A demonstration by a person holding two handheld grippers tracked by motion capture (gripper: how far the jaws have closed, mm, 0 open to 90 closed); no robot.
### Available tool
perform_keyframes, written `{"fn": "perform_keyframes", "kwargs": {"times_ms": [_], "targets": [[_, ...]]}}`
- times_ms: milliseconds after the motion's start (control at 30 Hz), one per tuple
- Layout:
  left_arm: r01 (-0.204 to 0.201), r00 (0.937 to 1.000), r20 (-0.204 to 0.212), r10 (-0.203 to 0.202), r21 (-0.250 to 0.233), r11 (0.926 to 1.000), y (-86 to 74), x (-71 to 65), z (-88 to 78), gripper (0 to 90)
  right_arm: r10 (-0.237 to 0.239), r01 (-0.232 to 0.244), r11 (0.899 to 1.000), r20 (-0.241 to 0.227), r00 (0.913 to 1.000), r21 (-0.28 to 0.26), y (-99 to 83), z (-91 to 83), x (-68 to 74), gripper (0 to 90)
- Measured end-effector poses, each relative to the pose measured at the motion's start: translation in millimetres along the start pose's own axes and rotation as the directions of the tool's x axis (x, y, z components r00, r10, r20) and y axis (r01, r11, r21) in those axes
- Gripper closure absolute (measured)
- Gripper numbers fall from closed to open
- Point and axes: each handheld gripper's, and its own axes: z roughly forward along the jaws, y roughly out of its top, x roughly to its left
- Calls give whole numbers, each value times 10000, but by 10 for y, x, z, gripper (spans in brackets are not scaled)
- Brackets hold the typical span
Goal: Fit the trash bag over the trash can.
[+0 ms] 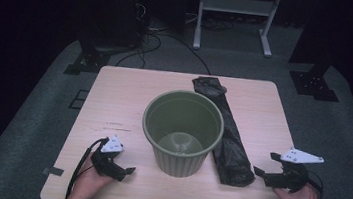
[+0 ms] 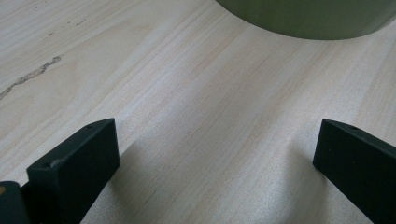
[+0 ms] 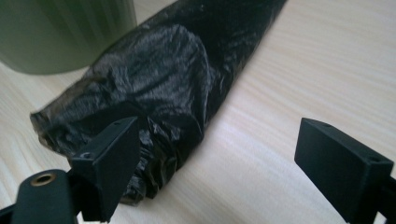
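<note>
Hands enter from the bottom edge of the high view, each carrying a gripper. Left gripper (image 1: 115, 167) rests low on the surface (image 1: 125, 93), just beside the green bin (image 1: 182, 130), jaws apart and empty; judged to be parked there while the other hand works. Right gripper (image 1: 266, 171) hangs near the close end of the black bag (image 1: 225, 135), jaws spread wide with nothing between them, pointed at the bag as if lining up a grasp. Bag lies flat as a long folded strip, running from the far side of the surface to the near side, touching or just beside the bin's right flank; contact cannot be confirmed. Bin stands upright, open, apparently empty, placed centrally and probably awaiting its liner. Room beyond is dark; floor details are hard to read.

Left gripper view: both jaws (image 2: 210, 158) stand wide over bare wood. Only the bin's lower wall (image 2: 308, 18) appears, cut off at the top edge.

Right gripper view: jaws (image 3: 233, 154) gape open, holding nothing. Crumpled bag end (image 3: 154, 88) sits partly behind the left-hand jaw, so its nearest edge is hidden. Whether that jaw touches the plastic cannot be told. Bin wall (image 3: 65, 32) is cropped at upper left.
</note>
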Motion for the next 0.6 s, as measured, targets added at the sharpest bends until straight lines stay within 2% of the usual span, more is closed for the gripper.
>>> {"fn": "perform_keyframes", "kwargs": {"times_ms": [200, 333, 500, 600], "targets": [[0, 10000, 0, 0, -1, 10000, 0, 0, 0, 0, 5, -9, 9999, -239, 9997, -157, 95, 34, 22, 147], [2, 10000, 1, -2, -1, 10000, 0, 0, 0, 0, -89, 84, 9999, -554, 9984, -87, 132, 103, 41, 222], [0, 10000, 0, 0, 0, 10000, 0, 0, 0, 0, -211, 227, 9995, -668, 9975, 230, 141, 199, 58, 290], [0, 10000, 1, 0, 0, 10000, 0, 0, 0, 0, -258, 283, 9990, -699, 9972, 348, 127, 223, 77, 291]]}}
